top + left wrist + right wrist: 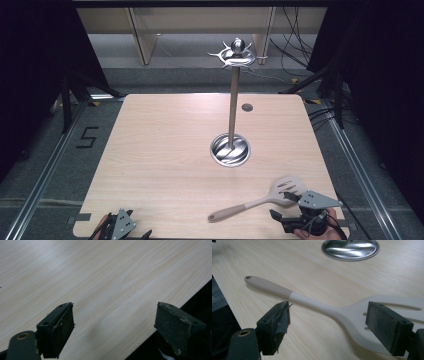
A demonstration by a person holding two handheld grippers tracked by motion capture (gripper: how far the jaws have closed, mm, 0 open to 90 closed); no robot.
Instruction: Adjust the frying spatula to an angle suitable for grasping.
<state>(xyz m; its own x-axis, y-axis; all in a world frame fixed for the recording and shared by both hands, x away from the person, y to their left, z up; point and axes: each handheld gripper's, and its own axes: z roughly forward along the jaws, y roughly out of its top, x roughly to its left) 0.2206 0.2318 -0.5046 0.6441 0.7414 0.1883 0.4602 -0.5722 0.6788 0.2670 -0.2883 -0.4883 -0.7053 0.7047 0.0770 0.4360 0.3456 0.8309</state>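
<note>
Big wooden table (165,150) w/ a tall metal utensil stand (232,100) near the middle, its round dished base (230,150) w/ nothing but the pole in it. A pale slotted spatula (265,197) lies flat near the front right edge, handle pointing left. Right gripper (328,322) sits just behind it, jaws wide apart, holding nothing; left gripper (113,327) at the front left edge, jaws also wide, nothing between them.
</note>
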